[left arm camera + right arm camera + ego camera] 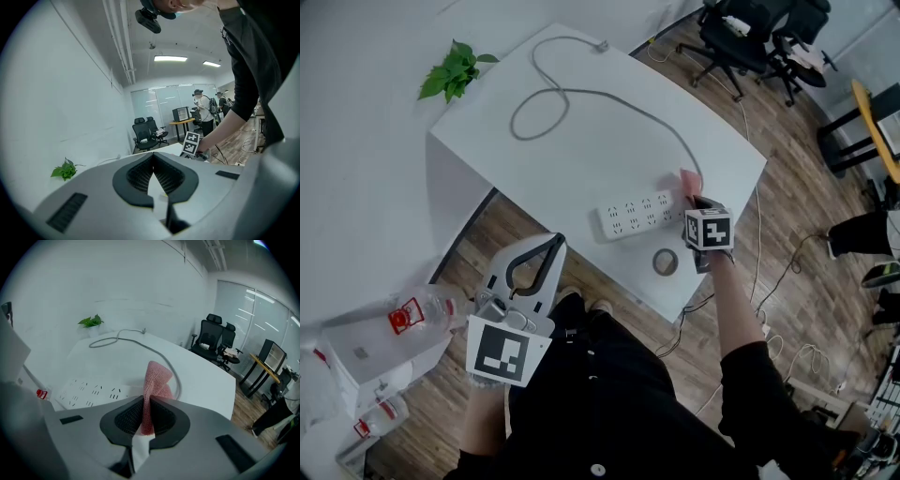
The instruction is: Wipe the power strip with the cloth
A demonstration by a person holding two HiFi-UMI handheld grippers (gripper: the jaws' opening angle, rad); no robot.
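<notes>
Office w/ wood floor: a white rectangular desk (581,150) is being seen from above. A white multi-socket power strip (639,215) is lying near the desk's near edge, w/ its grey cable (581,93) looping away. A pink knitted cloth (157,378) is being pinched in the right gripper's (147,401) jaws, closed on it, at the strip's right end. The left gripper (153,158) is being held off the desk, jaws together, nothing between.
</notes>
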